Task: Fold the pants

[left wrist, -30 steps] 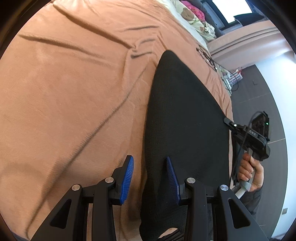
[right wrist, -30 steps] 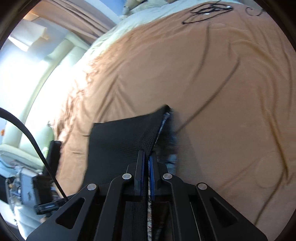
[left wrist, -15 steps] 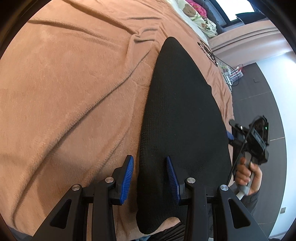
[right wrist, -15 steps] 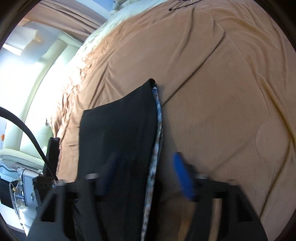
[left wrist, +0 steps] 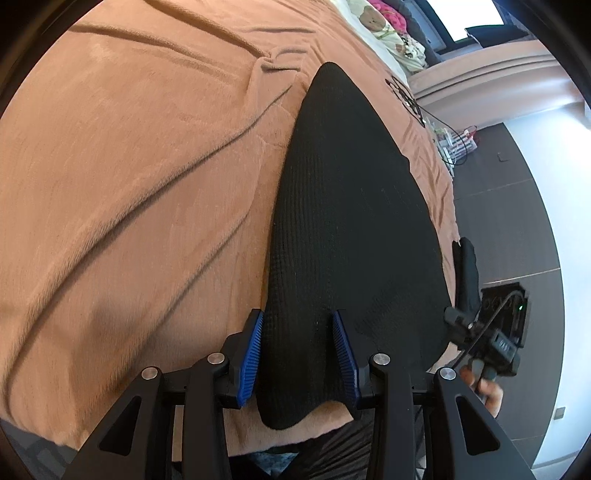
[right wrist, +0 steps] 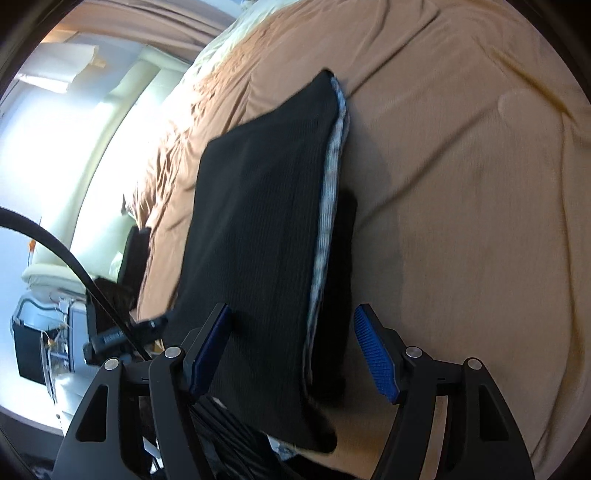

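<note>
The black knit pants (left wrist: 351, 229) lie folded flat on the tan bedspread (left wrist: 129, 184), near the bed's front edge. In the right wrist view the pants (right wrist: 258, 229) show a pale lining strip along their right side. My left gripper (left wrist: 299, 354) is open, its blue pads either side of the pants' near left corner, just above the cloth. My right gripper (right wrist: 291, 347) is open and empty over the pants' near right end. The right gripper also shows in the left wrist view (left wrist: 491, 332), beside the pants' right edge.
The bedspread (right wrist: 461, 184) has long creases to the left and far side. A black cable (left wrist: 402, 96) lies on the bed beyond the pants. Pillows and a soft toy (left wrist: 376, 22) sit at the far end. Dark floor (left wrist: 517, 221) runs along the bed's right side.
My right gripper was shut on the pants' edge, then opened and let it drop flat. My left gripper has moved right and forward over the pants' near corner, staying open.
</note>
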`<state>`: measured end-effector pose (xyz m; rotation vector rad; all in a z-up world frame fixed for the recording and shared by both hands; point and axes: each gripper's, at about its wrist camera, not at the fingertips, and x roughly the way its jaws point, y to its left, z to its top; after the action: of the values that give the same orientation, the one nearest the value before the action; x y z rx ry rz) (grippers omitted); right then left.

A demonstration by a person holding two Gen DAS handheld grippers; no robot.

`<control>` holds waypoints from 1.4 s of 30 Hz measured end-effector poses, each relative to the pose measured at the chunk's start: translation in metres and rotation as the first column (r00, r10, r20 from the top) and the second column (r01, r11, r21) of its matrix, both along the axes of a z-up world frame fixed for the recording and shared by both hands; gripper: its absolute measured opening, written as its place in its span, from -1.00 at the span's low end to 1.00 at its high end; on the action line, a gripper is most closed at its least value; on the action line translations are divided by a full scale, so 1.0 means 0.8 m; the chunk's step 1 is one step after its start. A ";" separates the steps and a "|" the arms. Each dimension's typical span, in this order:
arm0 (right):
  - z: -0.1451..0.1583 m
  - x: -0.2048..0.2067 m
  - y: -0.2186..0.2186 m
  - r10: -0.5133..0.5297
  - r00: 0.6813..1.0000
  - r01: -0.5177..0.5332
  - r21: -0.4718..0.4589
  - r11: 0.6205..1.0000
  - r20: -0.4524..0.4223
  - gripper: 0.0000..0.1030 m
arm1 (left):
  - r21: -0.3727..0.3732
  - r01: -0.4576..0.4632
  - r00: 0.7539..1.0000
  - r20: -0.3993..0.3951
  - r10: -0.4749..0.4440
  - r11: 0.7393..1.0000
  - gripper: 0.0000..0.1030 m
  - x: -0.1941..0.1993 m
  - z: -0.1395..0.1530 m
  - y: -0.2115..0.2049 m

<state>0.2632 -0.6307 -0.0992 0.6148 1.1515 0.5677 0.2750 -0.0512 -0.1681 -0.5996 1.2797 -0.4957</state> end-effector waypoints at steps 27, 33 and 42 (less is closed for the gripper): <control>-0.008 -0.065 0.003 -0.030 0.999 0.029 0.014 0.999 0.020 -0.91 | -0.001 0.039 0.999 -0.025 -0.039 0.999 -0.53 -0.021 -0.007 0.013; -0.015 -0.062 0.011 -0.041 0.999 0.041 0.028 0.999 -0.002 -0.88 | 0.055 0.070 0.997 -0.025 -0.069 0.996 -0.30 -0.012 0.006 0.008; 0.001 -0.066 -0.034 -0.103 0.992 0.096 0.103 0.990 0.069 0.37 | 0.103 0.035 0.999 0.027 -0.038 0.994 0.03 0.014 0.029 0.013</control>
<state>0.2106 -0.6582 -0.0983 0.7268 1.0221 0.5600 0.2865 -0.0410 -0.1448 -0.4821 1.2822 -0.4642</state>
